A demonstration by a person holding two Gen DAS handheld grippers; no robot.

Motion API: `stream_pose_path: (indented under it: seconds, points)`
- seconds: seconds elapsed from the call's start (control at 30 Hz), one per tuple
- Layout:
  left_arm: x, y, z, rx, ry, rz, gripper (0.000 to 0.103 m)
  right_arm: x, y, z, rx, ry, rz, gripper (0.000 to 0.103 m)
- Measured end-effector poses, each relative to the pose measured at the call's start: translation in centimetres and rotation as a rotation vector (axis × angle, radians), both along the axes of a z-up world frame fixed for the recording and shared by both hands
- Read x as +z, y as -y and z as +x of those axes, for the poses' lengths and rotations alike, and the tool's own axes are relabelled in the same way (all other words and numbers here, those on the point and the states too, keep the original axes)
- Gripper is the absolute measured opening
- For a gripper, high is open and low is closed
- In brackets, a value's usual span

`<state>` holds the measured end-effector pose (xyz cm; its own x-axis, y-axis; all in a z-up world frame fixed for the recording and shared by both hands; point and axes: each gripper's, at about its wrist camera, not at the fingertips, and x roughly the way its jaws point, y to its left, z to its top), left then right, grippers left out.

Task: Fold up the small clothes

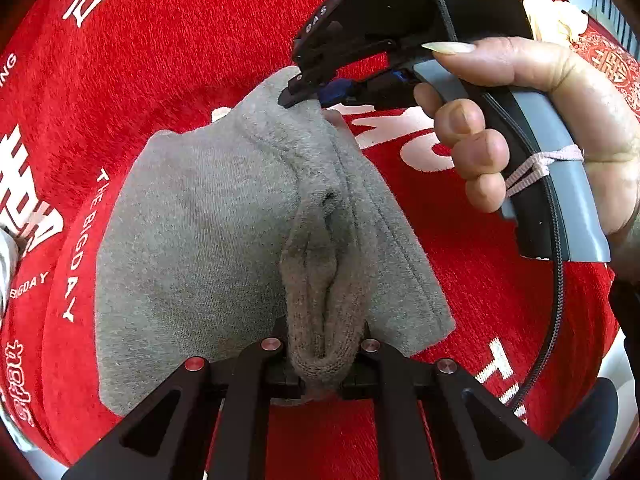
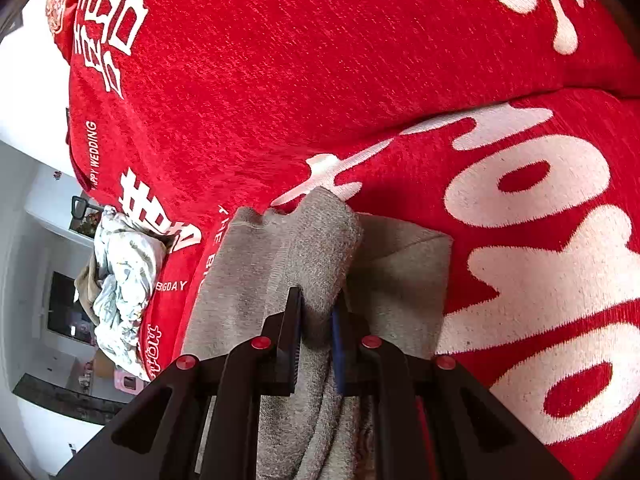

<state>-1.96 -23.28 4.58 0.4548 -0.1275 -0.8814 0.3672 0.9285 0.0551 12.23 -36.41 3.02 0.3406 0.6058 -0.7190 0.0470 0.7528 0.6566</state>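
A small grey fleece garment [image 1: 200,248] lies on a red blanket [image 1: 168,80] with white lettering. My left gripper [image 1: 323,354] is shut on a bunched fold of the garment's near edge. My right gripper [image 1: 304,98] shows at the garment's far edge in the left wrist view, held by a hand, shut on the cloth there. In the right wrist view my right gripper [image 2: 318,320] pinches a raised ridge of the grey garment [image 2: 312,248] between its black and blue pads. The stretch of cloth between the two grippers is gathered into a ridge.
The red blanket [image 2: 320,80] covers the whole work surface. A crumpled pale patterned cloth [image 2: 120,276] lies at the blanket's left edge. A room with dark furniture [image 2: 64,312] shows beyond that edge. A cable [image 1: 558,320] hangs from the right gripper's handle.
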Motion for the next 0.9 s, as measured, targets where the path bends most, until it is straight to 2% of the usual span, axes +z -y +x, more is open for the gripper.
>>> stream_pose_path:
  seconds: [0.2, 0.37, 0.57, 0.77, 0.9]
  points:
    - [0.2, -0.1, -0.3, -0.003, 0.011, -0.012, 0.01, -0.6, 0.6, -0.4, -0.028, -0.009, 0.009, 0.014]
    - [2.0, 0.5, -1.7, -0.04, 0.073, -0.024, 0.01, 1.2, 0.9, -1.2, -0.04, 0.046, 0.037, 0.014]
    - [2.7, 0.3, -1.6, -0.044, 0.057, -0.06, 0.01, 2.7, 1.3, -1.5, -0.041, 0.076, 0.027, 0.013]
    - [0.5, -0.1, -0.2, -0.031, -0.019, -0.068, 0.01, -0.5, 1.7, -1.5, -0.066, -0.003, -0.014, 0.013]
    - [0.0, -0.7, 0.3, -0.029, -0.04, -0.101, 0.01, -1.2, 2.3, -1.8, -0.083, -0.013, 0.002, 0.013]
